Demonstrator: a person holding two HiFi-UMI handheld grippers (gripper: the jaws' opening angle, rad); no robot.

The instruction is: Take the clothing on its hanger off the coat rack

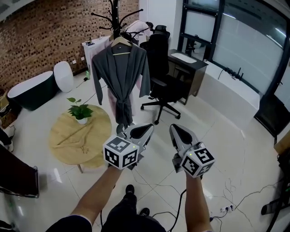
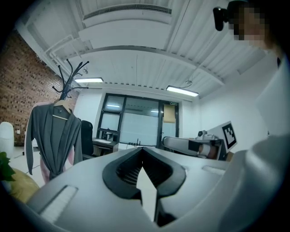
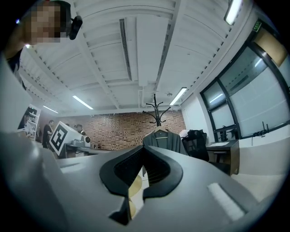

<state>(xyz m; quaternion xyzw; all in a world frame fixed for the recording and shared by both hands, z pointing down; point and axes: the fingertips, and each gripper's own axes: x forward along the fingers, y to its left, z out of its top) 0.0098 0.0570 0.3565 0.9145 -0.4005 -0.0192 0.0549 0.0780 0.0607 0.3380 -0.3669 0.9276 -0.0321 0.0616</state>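
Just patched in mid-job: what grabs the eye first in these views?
A grey robe on a wooden hanger hangs from the black coat rack at top centre of the head view. In the foreground, the left gripper and right gripper are both shut and empty, well short of the robe. A potted plant sits on the round wooden table at left.

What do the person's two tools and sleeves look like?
The left tool and right tool are grey, pointed shells with black ribbed pads. Each carries a white cube with black square markers. The left arm shows a dark short sleeve.
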